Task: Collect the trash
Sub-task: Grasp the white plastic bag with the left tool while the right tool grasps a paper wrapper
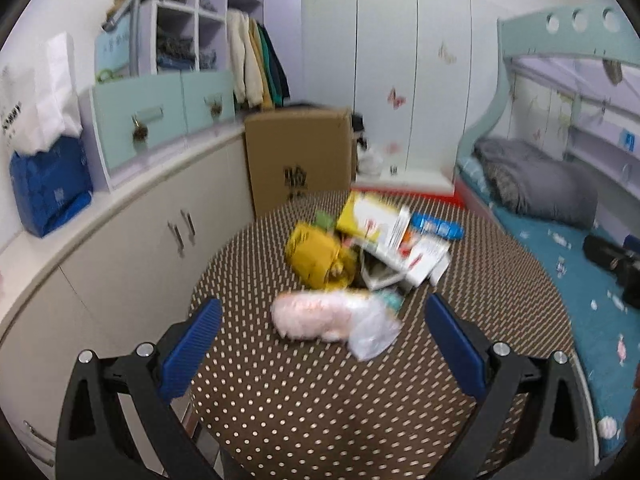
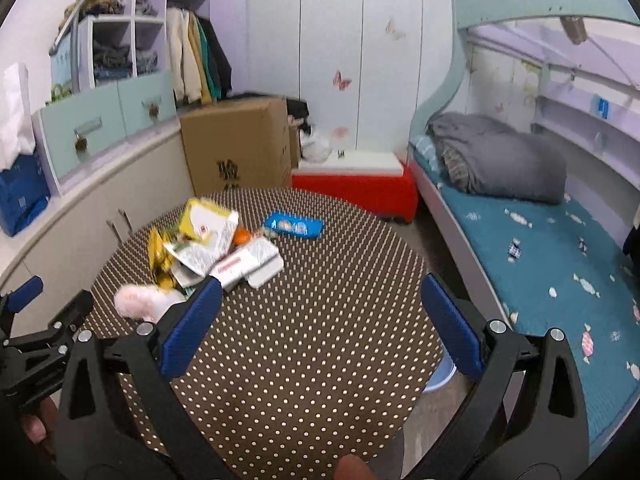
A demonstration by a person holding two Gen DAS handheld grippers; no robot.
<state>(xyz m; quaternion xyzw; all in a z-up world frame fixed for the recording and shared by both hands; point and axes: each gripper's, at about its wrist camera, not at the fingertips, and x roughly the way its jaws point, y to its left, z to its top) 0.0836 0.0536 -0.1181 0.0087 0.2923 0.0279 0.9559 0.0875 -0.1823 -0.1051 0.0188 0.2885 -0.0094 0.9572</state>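
Trash (image 1: 368,248) lies heaped at the table's (image 1: 320,400) far left. Left gripper (image 1: 320,320) hovers spread before the pink wrapper (image 1: 312,316); right gripper (image 2: 320,312) is spread and empty. Flimsy film may slip from the pads, or neighbours scatter.

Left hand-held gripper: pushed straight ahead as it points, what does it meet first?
Probably the pink fluffy bundle with clear plastic, lying between the open left hand-held gripper fingers' line; depth is uncertain.

brown tablecloth (image 1: 320,400) (white dots), yellow wrapper (image 1: 312,252)
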